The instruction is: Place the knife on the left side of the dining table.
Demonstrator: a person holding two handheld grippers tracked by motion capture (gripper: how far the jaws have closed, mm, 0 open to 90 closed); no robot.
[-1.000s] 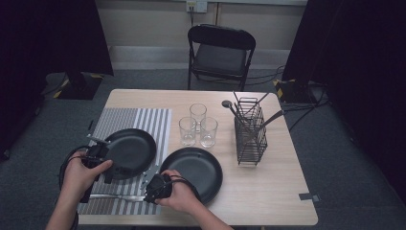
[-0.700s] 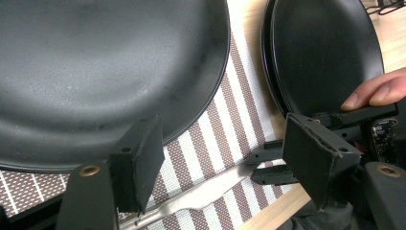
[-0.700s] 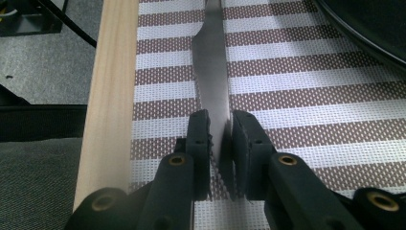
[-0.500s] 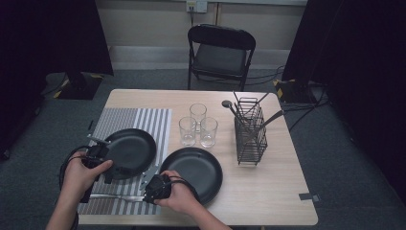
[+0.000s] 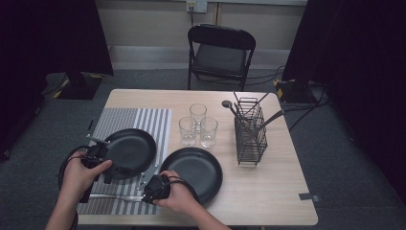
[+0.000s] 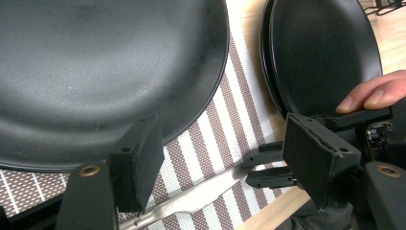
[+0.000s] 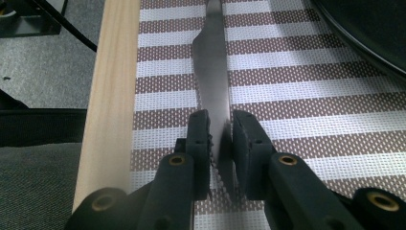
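The right hand-held gripper (image 7: 221, 139) has its two black jaws drawn close together on either side of a serrated table knife (image 7: 213, 91), whose blade lies flat on the striped placemat (image 7: 297, 96) and runs away from the jaws along the near edge of the table (image 7: 107, 96); the pads sit against the blade's edges, gripping it. In the high view the knife (image 5: 112, 196) lies on the mat in front of the left black plate (image 5: 127, 152), with the right hand (image 5: 179, 197) behind it. The left hand-held gripper (image 6: 225, 153) stands wide open with nothing between its pads, poised just above the rim of that plate (image 6: 95, 72), and a second black plate (image 6: 321, 52) lies beside the mat.
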